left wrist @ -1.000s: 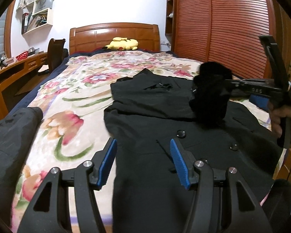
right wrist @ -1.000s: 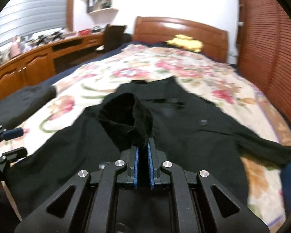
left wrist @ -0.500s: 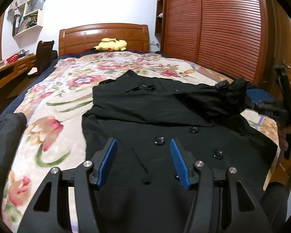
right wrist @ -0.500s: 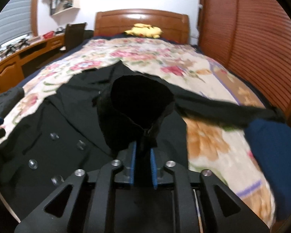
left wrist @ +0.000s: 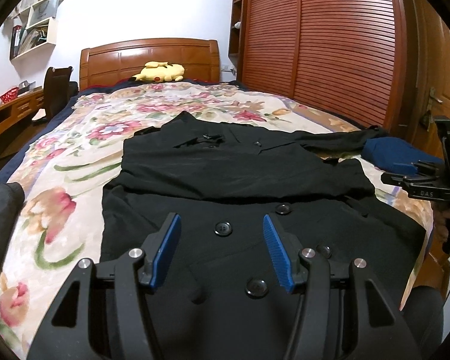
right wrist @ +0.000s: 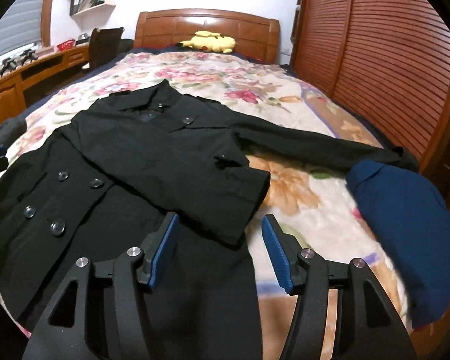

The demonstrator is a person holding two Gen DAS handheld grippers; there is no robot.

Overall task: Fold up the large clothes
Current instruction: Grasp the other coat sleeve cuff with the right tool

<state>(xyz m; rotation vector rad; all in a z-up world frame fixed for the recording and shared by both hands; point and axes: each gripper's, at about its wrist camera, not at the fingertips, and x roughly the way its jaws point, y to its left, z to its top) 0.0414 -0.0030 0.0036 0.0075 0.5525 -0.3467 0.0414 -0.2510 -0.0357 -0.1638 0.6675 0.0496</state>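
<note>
A black double-breasted coat [left wrist: 240, 174] lies face up on the floral bedspread [left wrist: 75, 156]. One sleeve [right wrist: 219, 186] is folded across its chest, with the cuff near the coat's right edge. The other sleeve [right wrist: 321, 147] stretches out to the right. My right gripper [right wrist: 220, 219] hangs just over that folded cuff; its jaws are opening and the pads press on nothing. It also shows at the right edge of the left wrist view, the right gripper [left wrist: 405, 169] in a hand. My left gripper [left wrist: 221, 219] stands open above the buttoned front, nothing between its fingers.
A folded navy garment [right wrist: 405, 225] lies at the bed's right edge beside the stretched sleeve. A dark grey garment [left wrist: 0, 225] sits at the left edge. A yellow plush toy [left wrist: 160, 72] rests by the headboard. Louvred wardrobe doors [left wrist: 330, 54] run along the right, a desk [right wrist: 12, 90] along the left.
The right gripper carried the sleeve cuff to the right across the coat, lowered it onto the chest and let go. The left gripper slid a little sideways, still open.
</note>
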